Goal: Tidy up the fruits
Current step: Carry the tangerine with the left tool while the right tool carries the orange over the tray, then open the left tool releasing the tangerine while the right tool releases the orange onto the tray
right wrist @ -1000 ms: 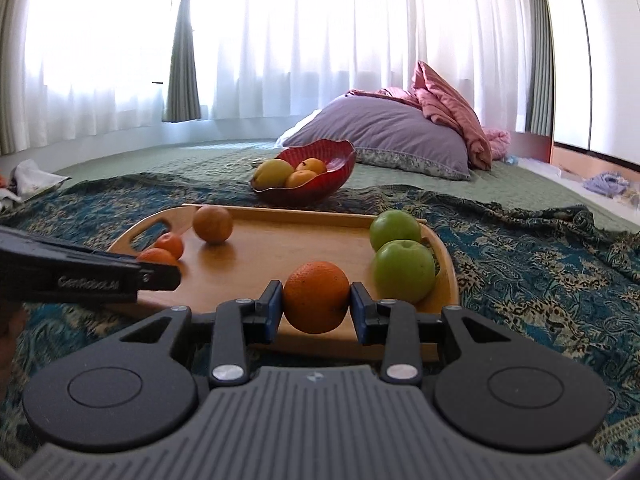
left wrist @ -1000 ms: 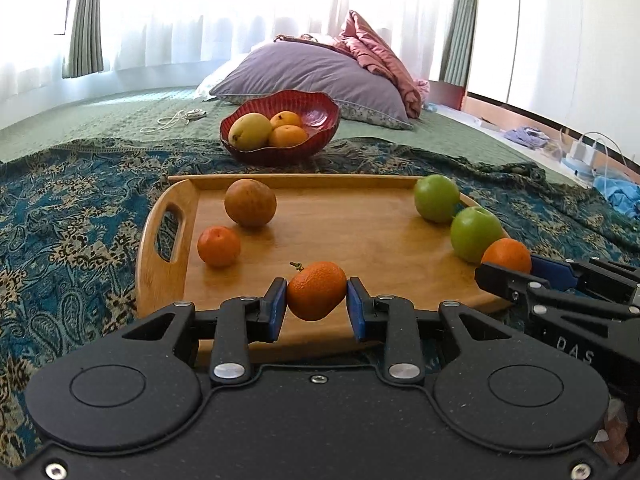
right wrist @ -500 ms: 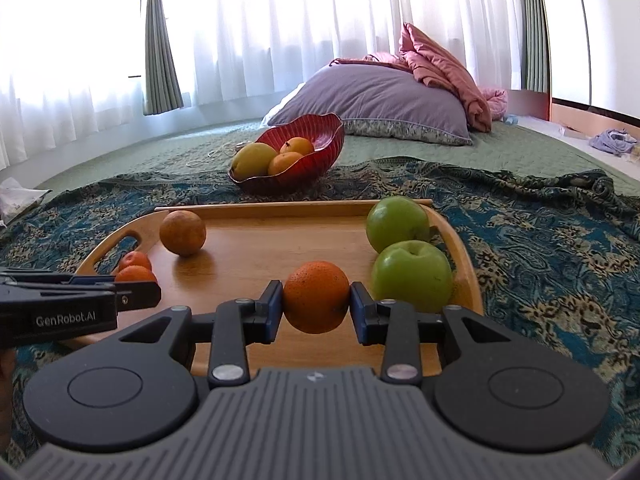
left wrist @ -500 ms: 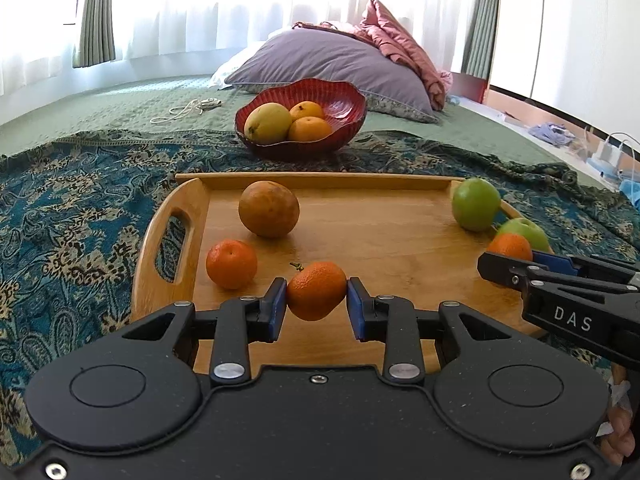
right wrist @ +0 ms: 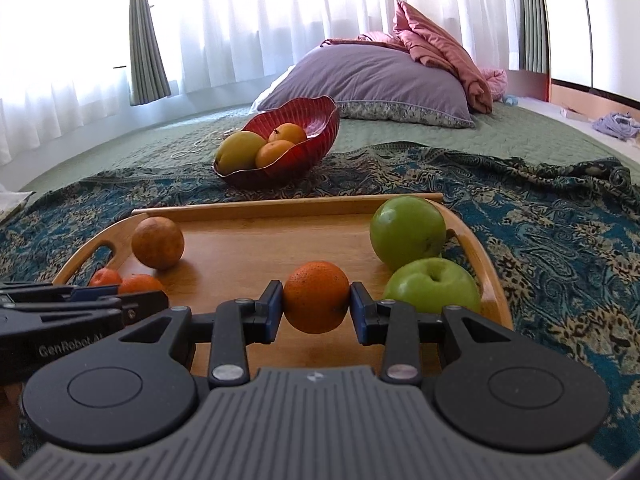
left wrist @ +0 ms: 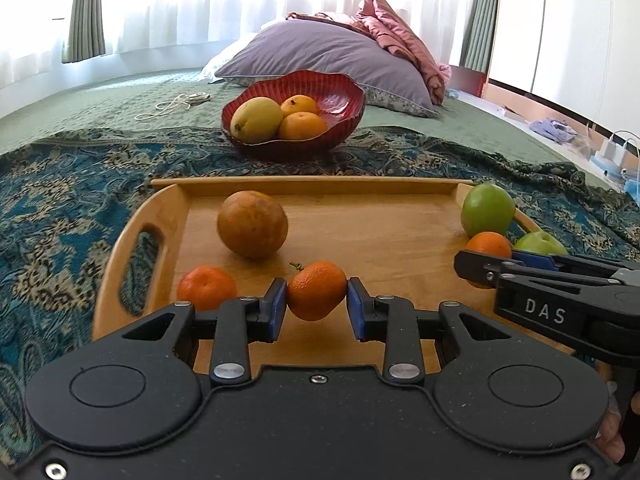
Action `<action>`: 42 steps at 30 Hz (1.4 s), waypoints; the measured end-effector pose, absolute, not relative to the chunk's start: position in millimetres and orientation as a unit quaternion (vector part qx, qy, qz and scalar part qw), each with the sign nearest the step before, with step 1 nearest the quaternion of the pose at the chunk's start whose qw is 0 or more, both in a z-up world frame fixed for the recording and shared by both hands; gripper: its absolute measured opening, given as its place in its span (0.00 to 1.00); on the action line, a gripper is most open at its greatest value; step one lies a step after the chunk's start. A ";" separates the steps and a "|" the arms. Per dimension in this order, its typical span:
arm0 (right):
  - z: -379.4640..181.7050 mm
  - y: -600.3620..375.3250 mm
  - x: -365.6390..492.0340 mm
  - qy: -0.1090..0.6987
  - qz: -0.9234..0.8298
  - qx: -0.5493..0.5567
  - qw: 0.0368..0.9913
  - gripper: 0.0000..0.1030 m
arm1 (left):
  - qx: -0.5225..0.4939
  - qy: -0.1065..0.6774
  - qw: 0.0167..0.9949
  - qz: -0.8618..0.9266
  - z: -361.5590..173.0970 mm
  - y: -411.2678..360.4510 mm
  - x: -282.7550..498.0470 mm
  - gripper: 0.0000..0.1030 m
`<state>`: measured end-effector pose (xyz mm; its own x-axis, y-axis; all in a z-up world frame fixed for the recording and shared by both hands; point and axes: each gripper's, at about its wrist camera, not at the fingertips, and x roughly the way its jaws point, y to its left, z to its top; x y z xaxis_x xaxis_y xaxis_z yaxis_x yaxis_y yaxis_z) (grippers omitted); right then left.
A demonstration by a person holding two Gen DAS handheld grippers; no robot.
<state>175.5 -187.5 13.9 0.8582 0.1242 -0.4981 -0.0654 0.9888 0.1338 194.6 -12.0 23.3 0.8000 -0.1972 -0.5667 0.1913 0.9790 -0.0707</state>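
Observation:
My left gripper [left wrist: 316, 304] is shut on a small tangerine [left wrist: 316, 290] with a stem, held above the near part of the wooden tray [left wrist: 400, 240]. My right gripper [right wrist: 316, 306] is shut on an orange [right wrist: 316, 296] above the same tray [right wrist: 248, 248]. On the tray lie a brownish orange [left wrist: 253, 224], a small tangerine [left wrist: 206, 287] and two green apples [right wrist: 407, 229] [right wrist: 433, 285]. Beyond the tray stands a red bowl [left wrist: 336, 92] holding a mango [left wrist: 256, 119] and two oranges [left wrist: 302, 126]. The right gripper's side shows in the left wrist view [left wrist: 560, 296].
The tray sits on a blue patterned cloth [left wrist: 60, 184] over a green bedspread. A purple pillow [left wrist: 320, 54] and a pink blanket [left wrist: 392, 28] lie behind the bowl. A white cord [left wrist: 176, 102] lies left of the bowl. The bed's edge is at the right.
Both grippers have moved forward over the tray toward the bowl, each still holding its fruit. The bowl and tray fruits look nearer.

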 end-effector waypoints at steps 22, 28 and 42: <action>18.0 -167.3 211.2 0.269 0.059 0.004 0.961 0.39 | 0.023 0.301 0.948 -0.103 15.7 -22.5 224.1 0.30; 26.2 -165.8 226.4 0.313 0.064 0.037 0.947 0.39 | 0.018 0.304 0.948 -0.099 14.2 -19.5 225.5 0.30; 19.1 -166.7 240.3 0.344 0.066 0.045 0.936 0.39 | 0.026 0.300 0.948 -0.100 13.4 -20.0 224.2 0.30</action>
<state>240.3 -166.7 19.1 0.7549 0.1535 -0.6376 -0.0921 0.9874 0.1287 224.2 -20.0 13.4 0.8004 -0.1741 -0.5736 0.2050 0.9787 -0.0111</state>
